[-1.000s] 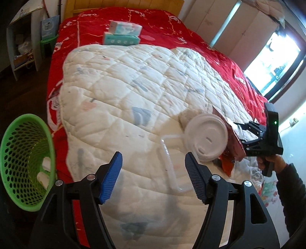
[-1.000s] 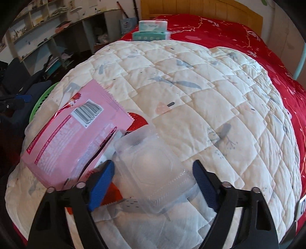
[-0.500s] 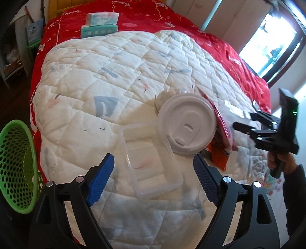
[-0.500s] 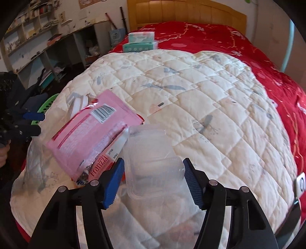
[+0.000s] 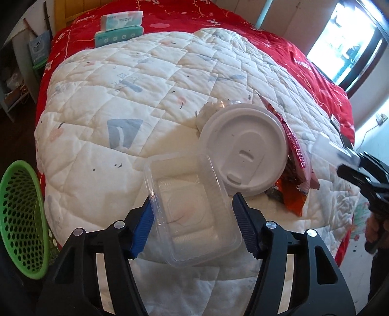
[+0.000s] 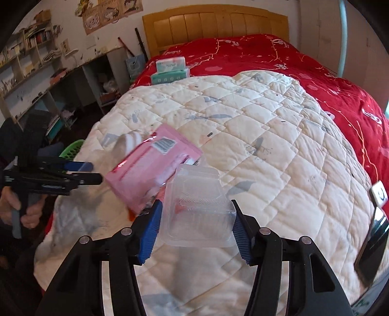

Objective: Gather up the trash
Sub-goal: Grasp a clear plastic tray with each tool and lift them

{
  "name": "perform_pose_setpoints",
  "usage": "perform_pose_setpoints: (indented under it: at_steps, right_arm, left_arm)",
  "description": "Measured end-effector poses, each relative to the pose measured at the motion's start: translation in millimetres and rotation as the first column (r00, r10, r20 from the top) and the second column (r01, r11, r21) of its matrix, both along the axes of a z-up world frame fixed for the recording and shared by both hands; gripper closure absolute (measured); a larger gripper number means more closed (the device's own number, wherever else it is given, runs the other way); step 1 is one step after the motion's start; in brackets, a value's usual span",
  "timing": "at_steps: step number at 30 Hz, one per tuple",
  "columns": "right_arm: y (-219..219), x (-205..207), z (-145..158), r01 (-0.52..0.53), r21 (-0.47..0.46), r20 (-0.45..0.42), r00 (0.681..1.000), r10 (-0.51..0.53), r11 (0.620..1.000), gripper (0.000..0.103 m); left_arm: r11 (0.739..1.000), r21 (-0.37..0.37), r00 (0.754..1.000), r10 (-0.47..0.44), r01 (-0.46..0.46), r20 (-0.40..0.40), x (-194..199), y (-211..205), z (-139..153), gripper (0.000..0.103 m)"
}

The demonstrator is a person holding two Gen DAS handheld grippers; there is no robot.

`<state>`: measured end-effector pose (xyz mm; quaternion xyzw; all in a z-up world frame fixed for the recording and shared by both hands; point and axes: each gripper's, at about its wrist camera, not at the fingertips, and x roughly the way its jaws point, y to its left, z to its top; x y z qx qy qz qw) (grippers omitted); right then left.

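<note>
A clear tray was framed by the closing left hand-held gripper, its long axis running away from the fingers. A clear clamshell box was clenched crosswise by the closing right hand-held gripper.

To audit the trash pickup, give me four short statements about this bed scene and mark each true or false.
1. The green basket stands on top of the quilt. False: it stands off the bed, beside and below the quilt's edge.
2. A round white lid lies on the quilt right next to a clear tray. True.
3. Two tissue packs are stacked on the red bedspread, past the far end of the quilt. True.
4. The right claw has nothing in it. False: a clear container sits between its fingers, and the jaws are closing on it.
</note>
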<state>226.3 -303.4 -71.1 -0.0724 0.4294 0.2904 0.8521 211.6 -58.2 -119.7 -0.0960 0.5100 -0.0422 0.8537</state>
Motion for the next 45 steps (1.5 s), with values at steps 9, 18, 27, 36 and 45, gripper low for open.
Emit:
perform_pose_setpoints:
  at_steps: [9,18,27,36,45]
  right_arm:
    - [16.4,-43.9,20.4,0.053,0.086,0.028,0.998,-0.056,0.995,0.049]
    - [57.2,-78.9,31.1,0.069,0.171,0.030,0.997,-0.076,0.983,0.049]
    - [93.2,-102.0,39.9,0.063,0.233,0.025,0.997,-0.071,0.970,0.049]
    - [87.6,-116.3,54.3,0.093,0.248,0.047,0.993,-0.108,0.964,0.049]
    - [87.6,-106.9,53.4,0.110,0.246,0.041,0.991,-0.124,0.963,0.049]
  left_arm:
    - [0.999,-0.048,0.997,0.007,-0.003,0.079,-28.3,21.2,20.0,0.046]
    - [0.997,-0.069,0.989,0.041,-0.032,0.143,-65.9,61.4,48.8,0.046]
    - [0.994,-0.081,0.983,0.090,-0.078,0.163,-91.6,99.2,61.2,0.046]
    - [0.998,-0.048,0.968,0.057,-0.047,0.246,-74.4,95.6,94.0,0.046]
    - [0.991,-0.037,0.959,0.131,-0.125,0.253,-72.6,149.1,97.7,0.046]
